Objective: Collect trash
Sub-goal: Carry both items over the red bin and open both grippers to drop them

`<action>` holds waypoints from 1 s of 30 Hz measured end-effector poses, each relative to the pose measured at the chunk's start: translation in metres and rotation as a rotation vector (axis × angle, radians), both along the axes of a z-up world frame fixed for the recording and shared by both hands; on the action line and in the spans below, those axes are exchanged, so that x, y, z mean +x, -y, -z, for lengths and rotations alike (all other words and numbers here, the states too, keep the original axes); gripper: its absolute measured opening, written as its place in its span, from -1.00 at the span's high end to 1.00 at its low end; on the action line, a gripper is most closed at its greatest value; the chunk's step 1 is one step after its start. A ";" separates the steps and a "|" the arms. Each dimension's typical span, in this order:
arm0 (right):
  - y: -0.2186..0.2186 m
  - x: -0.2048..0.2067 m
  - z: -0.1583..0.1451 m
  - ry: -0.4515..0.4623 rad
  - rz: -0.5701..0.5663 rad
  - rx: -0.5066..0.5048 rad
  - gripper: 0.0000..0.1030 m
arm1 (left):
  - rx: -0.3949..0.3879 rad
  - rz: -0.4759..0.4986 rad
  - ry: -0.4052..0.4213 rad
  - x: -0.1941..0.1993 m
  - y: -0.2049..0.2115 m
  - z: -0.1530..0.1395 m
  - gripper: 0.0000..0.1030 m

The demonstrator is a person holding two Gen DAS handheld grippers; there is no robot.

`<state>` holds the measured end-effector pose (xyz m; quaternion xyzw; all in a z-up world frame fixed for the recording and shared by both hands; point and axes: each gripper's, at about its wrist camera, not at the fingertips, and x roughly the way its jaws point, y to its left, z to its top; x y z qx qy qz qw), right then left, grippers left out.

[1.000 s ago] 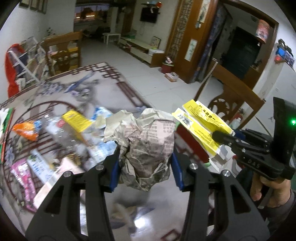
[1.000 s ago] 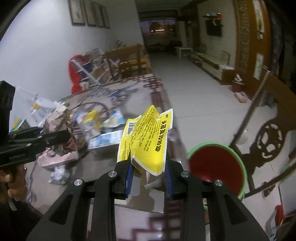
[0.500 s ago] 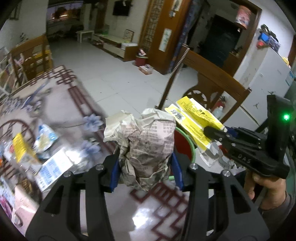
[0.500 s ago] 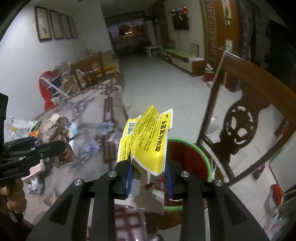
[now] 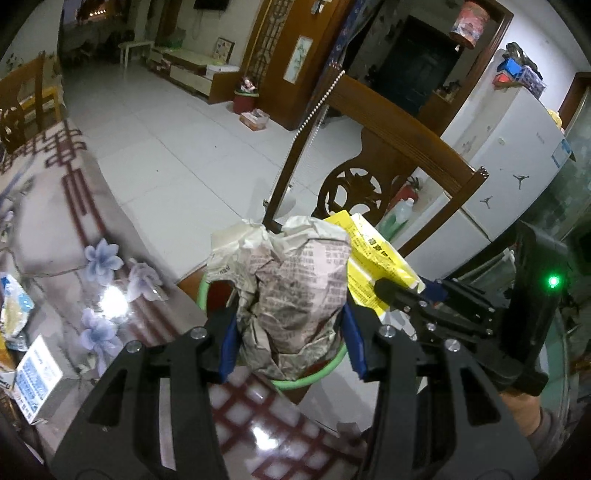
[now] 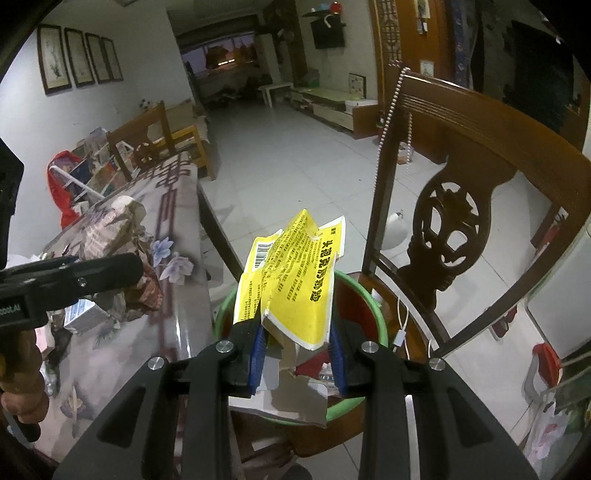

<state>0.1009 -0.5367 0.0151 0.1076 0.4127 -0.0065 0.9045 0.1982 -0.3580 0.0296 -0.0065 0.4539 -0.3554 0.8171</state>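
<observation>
Left hand-held gripper (image 5: 291, 339) pinching crumpled newspaper (image 5: 291, 288), right (image 6: 295, 350) pinching yellow wrapper (image 6: 291, 280); both now swung from counter (image 5: 55, 221) over bin (image 6: 369, 306), ready for release.

A carved dark-wood chair back (image 6: 458, 206) stands directly ahead of the right gripper's fingers, with pale square floor tiles (image 6: 295, 166) stretching beyond it. Far ahead hang a wall-mounted black television (image 6: 327, 33) and, up to the left, four framed pictures (image 6: 79, 59) on a white wall. A white refrigerator (image 5: 517, 177) stands ahead-right of the left gripper.
</observation>
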 end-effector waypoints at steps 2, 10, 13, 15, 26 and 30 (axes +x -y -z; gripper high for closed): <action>0.003 0.001 0.002 -0.001 0.010 0.000 0.45 | 0.003 0.003 -0.010 0.003 0.004 0.004 0.11; 0.005 0.004 0.009 -0.026 0.011 -0.016 0.41 | -0.015 0.005 -0.046 0.015 0.020 0.012 0.08; 0.005 0.006 0.012 -0.043 0.016 -0.008 0.35 | -0.020 0.001 -0.054 0.018 0.027 0.012 -0.05; 0.003 0.005 0.008 -0.034 0.023 -0.010 0.09 | -0.036 -0.012 -0.057 0.020 0.026 0.011 -0.30; 0.000 0.002 0.006 -0.009 0.026 -0.042 -0.64 | -0.065 -0.101 -0.043 0.025 0.002 -0.002 -0.89; -0.004 0.001 0.006 -0.009 0.018 -0.045 -0.71 | -0.054 -0.114 -0.034 0.022 -0.006 -0.005 -0.89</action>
